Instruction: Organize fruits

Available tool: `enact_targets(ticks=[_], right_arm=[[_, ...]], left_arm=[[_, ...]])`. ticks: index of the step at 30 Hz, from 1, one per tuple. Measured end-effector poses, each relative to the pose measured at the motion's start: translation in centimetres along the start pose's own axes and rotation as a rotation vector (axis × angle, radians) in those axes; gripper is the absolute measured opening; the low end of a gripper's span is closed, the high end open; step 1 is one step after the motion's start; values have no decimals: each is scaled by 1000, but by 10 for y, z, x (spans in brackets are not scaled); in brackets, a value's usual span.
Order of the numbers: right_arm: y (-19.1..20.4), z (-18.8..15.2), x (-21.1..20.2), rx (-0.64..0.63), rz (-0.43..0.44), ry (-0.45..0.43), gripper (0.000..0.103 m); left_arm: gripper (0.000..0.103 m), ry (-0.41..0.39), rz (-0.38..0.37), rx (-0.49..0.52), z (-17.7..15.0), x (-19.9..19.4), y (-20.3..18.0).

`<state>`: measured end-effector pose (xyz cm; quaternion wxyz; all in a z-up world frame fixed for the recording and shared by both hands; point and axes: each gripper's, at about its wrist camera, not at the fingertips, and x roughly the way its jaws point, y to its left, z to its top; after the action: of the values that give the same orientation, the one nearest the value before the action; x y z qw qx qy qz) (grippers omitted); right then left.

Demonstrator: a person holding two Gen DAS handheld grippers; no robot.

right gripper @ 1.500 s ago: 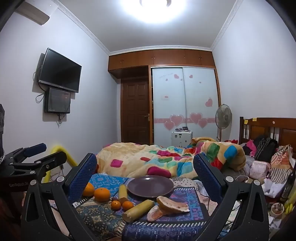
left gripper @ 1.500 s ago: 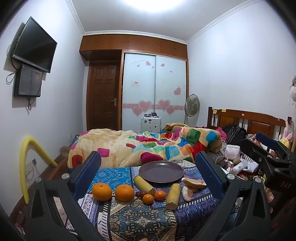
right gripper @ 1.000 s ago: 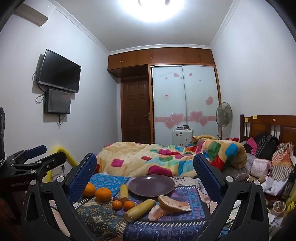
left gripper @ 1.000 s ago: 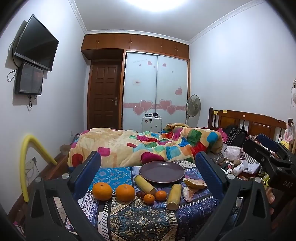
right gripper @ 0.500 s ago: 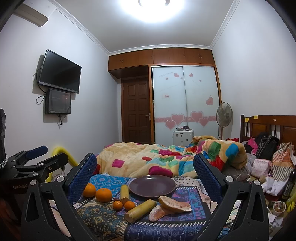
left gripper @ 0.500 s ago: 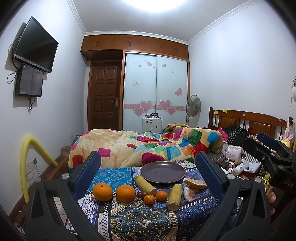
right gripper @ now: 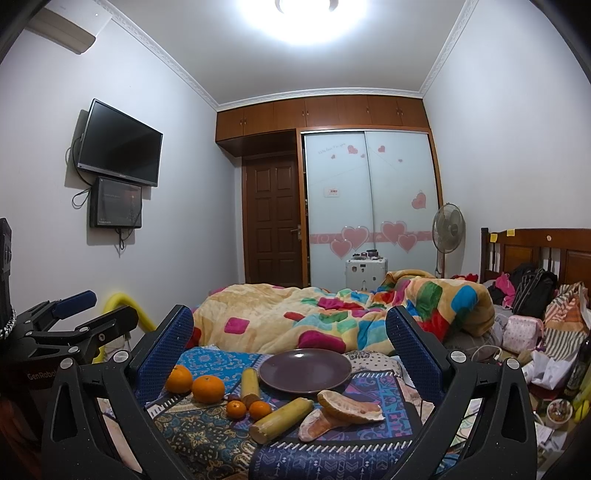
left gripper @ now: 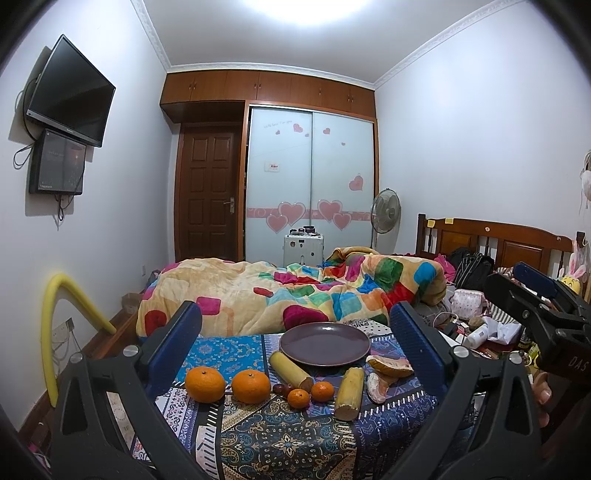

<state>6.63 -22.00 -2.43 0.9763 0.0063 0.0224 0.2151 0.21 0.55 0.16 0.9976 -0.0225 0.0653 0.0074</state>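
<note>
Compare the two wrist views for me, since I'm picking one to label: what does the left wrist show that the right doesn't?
Only the left wrist shows the right gripper. Only the right wrist shows the left gripper and the air conditioner. Both show the purple plate, bare, the two large oranges, and open fingers.

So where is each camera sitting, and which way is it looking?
Left wrist: sits on the left gripper, faces the purple plate and bed; its blue fingers frame the view, right gripper at the edge.
Right wrist: sits on the right gripper, faces the same way from further right; its blue fingers show, left gripper at the edge.
Both share the plate, the oranges and the wardrobe.
</note>
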Motion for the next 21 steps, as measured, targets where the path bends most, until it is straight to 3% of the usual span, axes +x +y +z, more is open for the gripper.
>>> enact_targets(ticks=[21], right_arm=[[3,-1,1,7,2,0,103]], left_arm=[[103,-1,-2,6,2,1,0]])
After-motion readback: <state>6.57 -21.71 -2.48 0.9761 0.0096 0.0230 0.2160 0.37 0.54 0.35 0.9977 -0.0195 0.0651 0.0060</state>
